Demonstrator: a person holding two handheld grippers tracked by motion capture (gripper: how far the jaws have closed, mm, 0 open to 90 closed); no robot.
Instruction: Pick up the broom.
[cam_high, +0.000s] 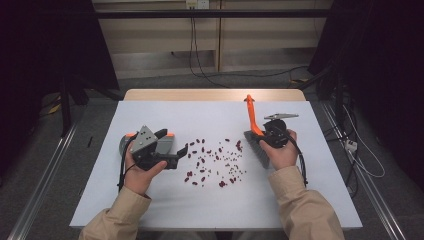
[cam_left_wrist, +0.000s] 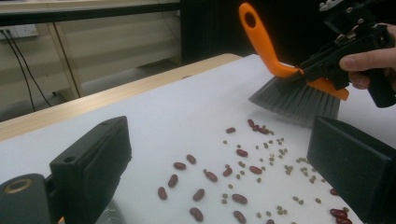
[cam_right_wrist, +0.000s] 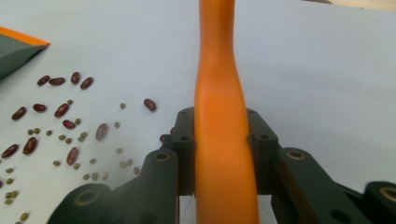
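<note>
Black jaws of the right gripper (cam_high: 266, 136) clamp the brush (cam_high: 255, 135) by its orange handle — grey bristles rest on the white table (cam_high: 210, 200) at the right edge of the scattered beans (cam_high: 215, 160) (red and small green). Left gripper (cam_high: 181, 152), jaws apart, holds nothing, just beside a dustpan (cam_high: 162, 145).

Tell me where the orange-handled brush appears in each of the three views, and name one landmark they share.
High view: the orange-handled brush is right of centre, in the right claw, handle pointing away from the person.
Left gripper view: the brush is at the upper right, bristles down on the white table.
Right gripper view: its orange handle runs up the middle, clamped between the jaws.
Shared landmark: the scattered red beans.
</note>
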